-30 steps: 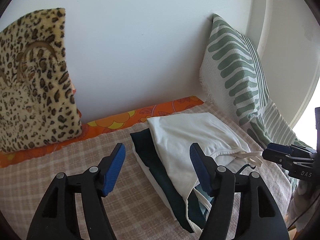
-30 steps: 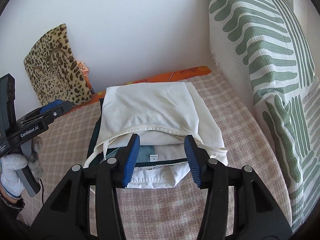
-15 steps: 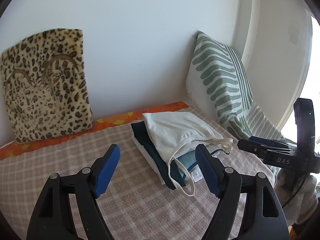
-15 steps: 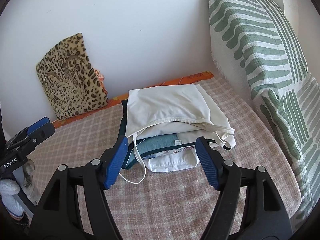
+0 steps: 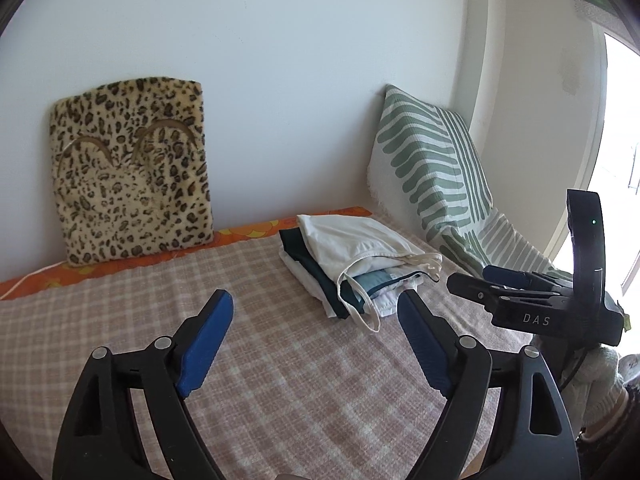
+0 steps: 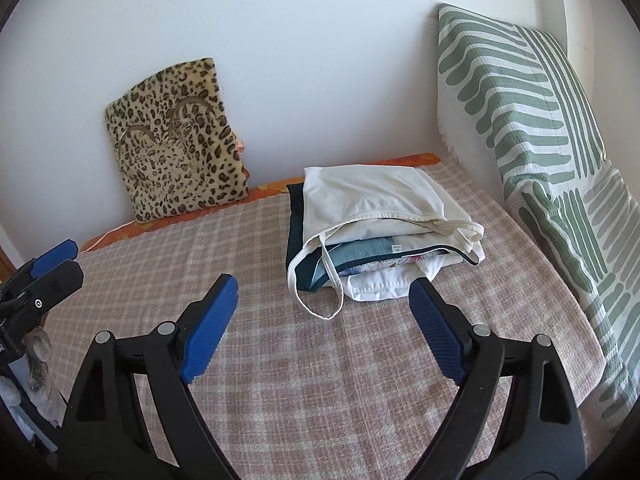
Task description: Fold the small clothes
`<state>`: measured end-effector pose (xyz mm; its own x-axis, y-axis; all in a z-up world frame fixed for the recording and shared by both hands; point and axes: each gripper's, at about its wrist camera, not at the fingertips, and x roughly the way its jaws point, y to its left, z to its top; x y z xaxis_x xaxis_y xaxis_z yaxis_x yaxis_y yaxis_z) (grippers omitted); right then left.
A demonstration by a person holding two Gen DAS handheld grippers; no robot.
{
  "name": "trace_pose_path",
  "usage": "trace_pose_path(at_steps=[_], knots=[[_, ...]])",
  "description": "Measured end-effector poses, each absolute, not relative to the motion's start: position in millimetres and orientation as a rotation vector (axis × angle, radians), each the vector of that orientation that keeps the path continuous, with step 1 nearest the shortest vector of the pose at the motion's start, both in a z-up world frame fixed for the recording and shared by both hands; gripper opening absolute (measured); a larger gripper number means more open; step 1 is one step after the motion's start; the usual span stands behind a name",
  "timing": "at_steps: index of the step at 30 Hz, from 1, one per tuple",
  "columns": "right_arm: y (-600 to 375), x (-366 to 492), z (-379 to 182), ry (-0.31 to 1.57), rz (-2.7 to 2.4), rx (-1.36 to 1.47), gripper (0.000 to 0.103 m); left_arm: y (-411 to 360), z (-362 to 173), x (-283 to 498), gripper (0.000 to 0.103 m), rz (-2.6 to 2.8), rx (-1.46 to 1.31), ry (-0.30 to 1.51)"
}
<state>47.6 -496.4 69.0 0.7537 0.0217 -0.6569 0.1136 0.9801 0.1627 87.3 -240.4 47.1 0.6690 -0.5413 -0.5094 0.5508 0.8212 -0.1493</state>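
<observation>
A stack of folded clothes (image 6: 376, 232) lies on the checked blanket (image 6: 304, 380), with a cream top (image 6: 368, 196) uppermost and a strap loop (image 6: 320, 300) hanging off its near edge. The stack also shows in the left wrist view (image 5: 352, 256). My right gripper (image 6: 320, 292) is open and empty, held back from the stack. My left gripper (image 5: 312, 308) is open and empty, to the left of the stack. The right gripper also shows in the left wrist view (image 5: 492, 276), and the left gripper in the right wrist view (image 6: 64, 260).
A leopard-print cushion (image 5: 132, 168) leans on the white wall at the back left. A green-striped pillow (image 6: 516, 100) leans at the right, with a striped cloth (image 6: 592, 248) below it. An orange sheet edge (image 5: 256, 228) runs along the wall.
Both grippers have pulled back and away from the stack and opened wider. The cream top stays on the stack, its strap now hanging loose at the near edge.
</observation>
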Motion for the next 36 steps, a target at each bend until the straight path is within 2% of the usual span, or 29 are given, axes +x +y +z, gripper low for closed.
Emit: trace_pose_path(at_steps=[5, 9, 13, 18, 22, 27, 36], knots=[[-489.3, 35.2, 62.8, 0.712, -0.068, 0.203, 0.095, -222.9, 42.2, 67.7, 0.085, -0.61, 0.01, 0.558], [-488.6, 31.0, 57.6, 0.703, -0.087, 0.214, 0.095, -211.2, 39.6, 54.5, 0.086, -0.609, 0.009, 0.536], [-486.3, 31.4, 52.0, 0.708, -0.093, 0.208, 0.095, -205.5, 35.8, 46.9, 0.092, -0.612, 0.012, 0.522], [-483.1, 32.2, 48.8, 0.709, -0.099, 0.196, 0.095, -206.6, 32.9, 37.7, 0.093, -0.58, 0.085, 0.5], [-482.2, 31.4, 45.7, 0.709, -0.103, 0.192, 0.095, -202.3, 31.9, 35.2, 0.102, -0.534, 0.083, 0.482], [-479.0, 29.7, 38.3, 0.719, -0.1, 0.176, 0.1, -200.7, 25.7, 35.1, 0.102, -0.511, 0.088, 0.503], [-482.3, 25.9, 38.6, 0.709, -0.103, 0.17, 0.101, -205.0, 21.9, 27.4, 0.102, -0.517, 0.117, 0.497]])
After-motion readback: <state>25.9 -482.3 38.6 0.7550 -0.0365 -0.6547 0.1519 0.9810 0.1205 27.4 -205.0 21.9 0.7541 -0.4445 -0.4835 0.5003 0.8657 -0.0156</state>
